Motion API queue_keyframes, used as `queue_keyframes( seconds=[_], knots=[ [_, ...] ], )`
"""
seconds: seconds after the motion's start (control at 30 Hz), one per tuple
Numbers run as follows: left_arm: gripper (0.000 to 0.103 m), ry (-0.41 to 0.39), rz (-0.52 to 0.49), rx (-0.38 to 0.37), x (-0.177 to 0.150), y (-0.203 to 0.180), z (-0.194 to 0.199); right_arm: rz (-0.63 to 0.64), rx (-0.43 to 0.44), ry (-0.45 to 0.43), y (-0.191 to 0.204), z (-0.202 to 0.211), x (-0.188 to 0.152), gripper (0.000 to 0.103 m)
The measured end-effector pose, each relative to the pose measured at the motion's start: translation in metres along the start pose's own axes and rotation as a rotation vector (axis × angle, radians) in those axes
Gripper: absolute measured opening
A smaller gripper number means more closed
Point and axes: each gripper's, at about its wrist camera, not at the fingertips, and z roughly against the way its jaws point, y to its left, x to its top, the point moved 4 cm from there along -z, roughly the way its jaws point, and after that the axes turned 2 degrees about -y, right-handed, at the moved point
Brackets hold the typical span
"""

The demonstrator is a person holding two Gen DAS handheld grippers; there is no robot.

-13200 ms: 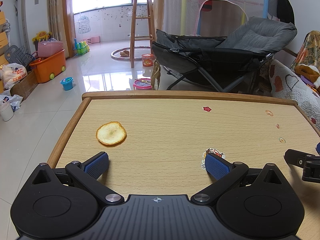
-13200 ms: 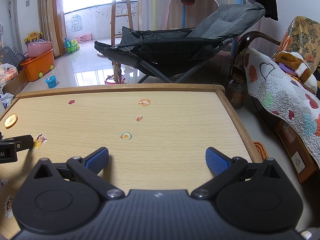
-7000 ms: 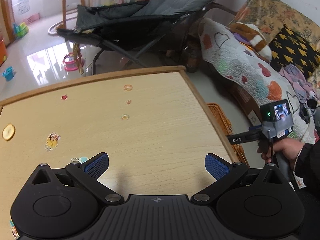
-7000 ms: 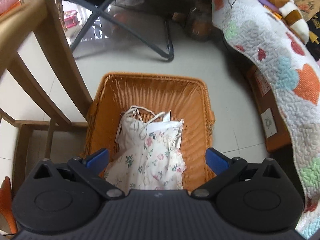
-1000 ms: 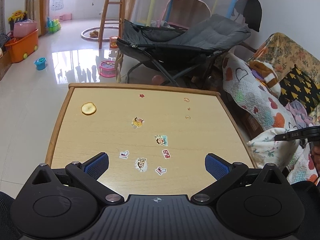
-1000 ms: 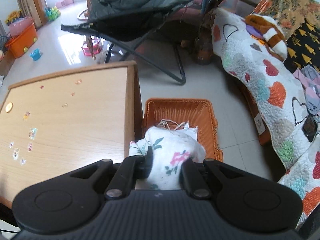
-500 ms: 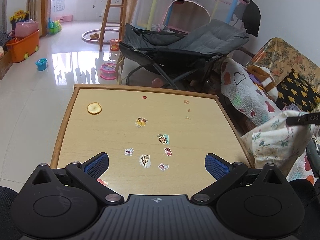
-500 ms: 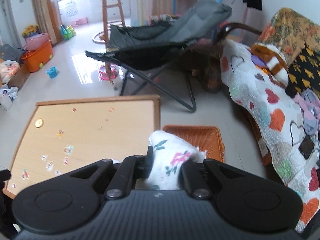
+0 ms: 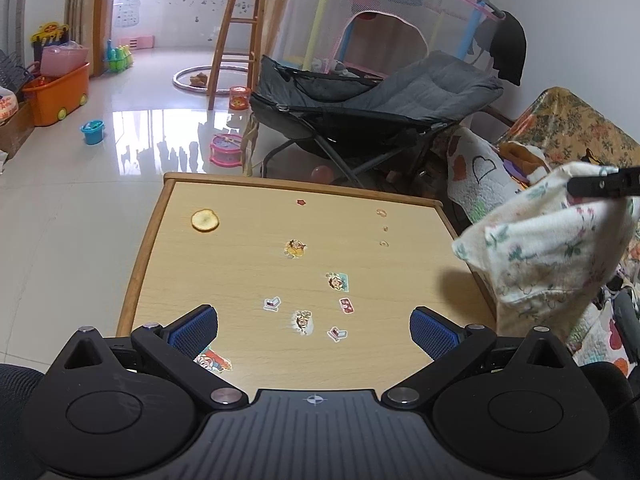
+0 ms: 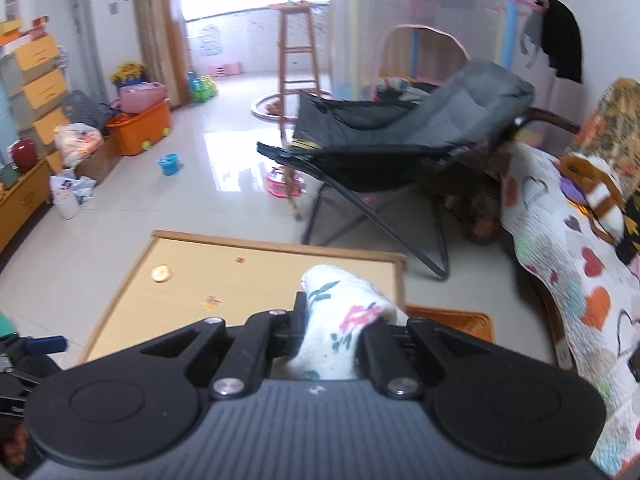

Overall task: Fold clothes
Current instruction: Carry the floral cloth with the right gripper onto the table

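Beside the wooden table (image 9: 256, 264), bunched floral garment (image 9: 548, 256) clamped in right gripper (image 10: 334, 334), dangling unfolded. Left gripper (image 9: 314, 326) fingers wide apart, holding nothing. Spreading and folding seemingly left.

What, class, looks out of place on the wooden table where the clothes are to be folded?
The table has a round slice of dried fruit or a crisp near its far left corner and stickers scattered over the top. The floral garment hangs bunched from the right tongs, off the table's right edge.
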Motion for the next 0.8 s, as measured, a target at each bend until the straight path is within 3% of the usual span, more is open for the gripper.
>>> queue_keyframes(
  seconds=[0.8],
  knots=[
    [0.103,-0.027,0.077,0.048,-0.001,0.038,0.015,0.108,0.242,-0.038,0.136,-0.014,0.032,0.006]
  ],
)
